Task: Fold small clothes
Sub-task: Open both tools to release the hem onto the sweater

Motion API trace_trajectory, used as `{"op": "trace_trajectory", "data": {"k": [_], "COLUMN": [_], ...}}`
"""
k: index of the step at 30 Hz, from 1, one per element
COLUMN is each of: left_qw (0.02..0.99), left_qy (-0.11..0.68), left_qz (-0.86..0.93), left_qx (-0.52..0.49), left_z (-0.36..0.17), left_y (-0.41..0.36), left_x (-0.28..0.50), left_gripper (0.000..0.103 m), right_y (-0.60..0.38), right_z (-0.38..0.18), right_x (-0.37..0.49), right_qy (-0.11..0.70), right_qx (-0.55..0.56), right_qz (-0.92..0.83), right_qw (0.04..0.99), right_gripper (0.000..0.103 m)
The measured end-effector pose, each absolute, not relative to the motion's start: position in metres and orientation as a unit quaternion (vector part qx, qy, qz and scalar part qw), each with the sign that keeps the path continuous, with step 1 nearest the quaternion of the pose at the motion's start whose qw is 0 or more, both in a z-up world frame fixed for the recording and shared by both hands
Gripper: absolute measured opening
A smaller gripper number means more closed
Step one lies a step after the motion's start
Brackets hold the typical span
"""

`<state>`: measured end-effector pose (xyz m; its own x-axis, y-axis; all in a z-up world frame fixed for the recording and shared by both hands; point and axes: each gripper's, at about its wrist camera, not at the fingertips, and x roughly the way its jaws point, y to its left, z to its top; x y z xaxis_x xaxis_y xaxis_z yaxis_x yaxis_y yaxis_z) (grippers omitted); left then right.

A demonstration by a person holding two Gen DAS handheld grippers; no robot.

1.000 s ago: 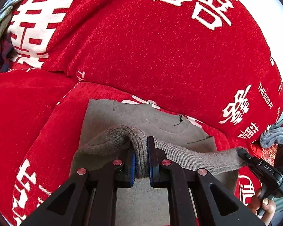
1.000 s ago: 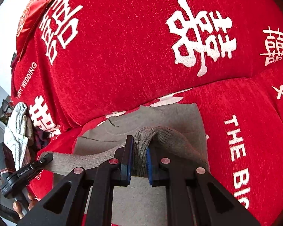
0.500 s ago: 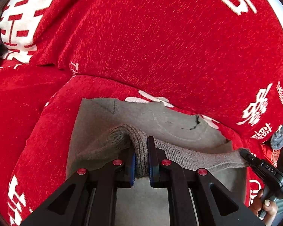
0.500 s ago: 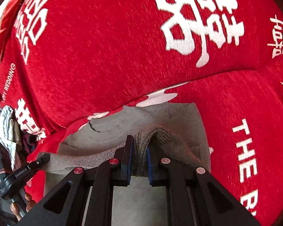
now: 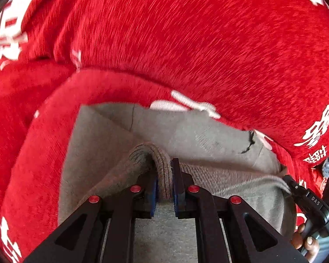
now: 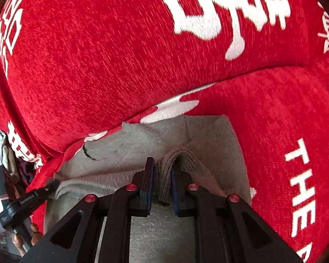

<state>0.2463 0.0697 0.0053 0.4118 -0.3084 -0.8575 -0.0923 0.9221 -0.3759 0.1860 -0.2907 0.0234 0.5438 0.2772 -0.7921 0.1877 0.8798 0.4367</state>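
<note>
Left gripper [image 5: 164,175]: jaws just easing apart, ribbed hem of grey knit sweater [image 5: 186,135] still pinched between blue pads. Sweater lies on red sofa cover with white characters [image 5: 186,43]. Right gripper [image 6: 161,175]: same, jaws just loosening, hem fold still gripped.

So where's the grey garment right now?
The grey garment lies on the red sofa seat, low and central in both wrist views, its ribbed hem lifted between the left gripper and right gripper.
</note>
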Motion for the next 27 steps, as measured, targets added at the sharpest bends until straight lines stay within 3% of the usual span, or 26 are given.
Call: {"op": "trace_trajectory", "data": {"k": [2,6,12,13,14,15,16,21,27], "left_qw": [0.811,0.801,0.803,0.803,0.801,0.804,0.816,0.84,0.859], "left_qy": [0.539,0.541,0.527,0.525,0.526,0.519,0.498,0.455,0.48], "left_qz": [-0.079,-0.086,-0.093,-0.091,-0.087,-0.076,-0.055,-0.053,-0.094], "left_qx": [-0.215,-0.242,-0.264,-0.267,-0.273,-0.281,-0.289,-0.29,-0.151], "left_z": [0.001,0.006,0.022,0.024,0.027,0.03,0.037,0.061,0.055], "left_y": [0.077,0.087,0.106,0.11,0.115,0.121,0.127,0.142,0.093], "left_x": [0.246,0.243,0.232,0.232,0.232,0.231,0.226,0.206,0.197], "left_gripper": [0.021,0.021,0.022,0.032,0.072,0.09,0.1,0.1,0.1], "right_y": [-0.293,-0.307,-0.323,-0.319,-0.312,-0.302,-0.293,-0.24,-0.24], "right_z": [0.023,0.033,0.049,0.049,0.049,0.049,0.048,0.042,0.011], "right_x": [0.188,0.183,0.154,0.152,0.151,0.151,0.151,0.165,0.172], "right_qy": [0.478,0.456,0.421,0.424,0.429,0.435,0.44,0.462,0.475], "right_qx": [0.25,0.289,0.313,0.299,0.28,0.255,0.235,0.083,0.066], "right_qz": [0.035,0.04,0.036,0.037,0.04,0.044,0.048,0.043,0.015], "right_qw": [0.842,0.841,0.851,0.854,0.858,0.862,0.866,0.882,0.877], "right_gripper": [0.026,0.063,0.065,0.065,0.065,0.065,0.065,0.064,0.065]}}
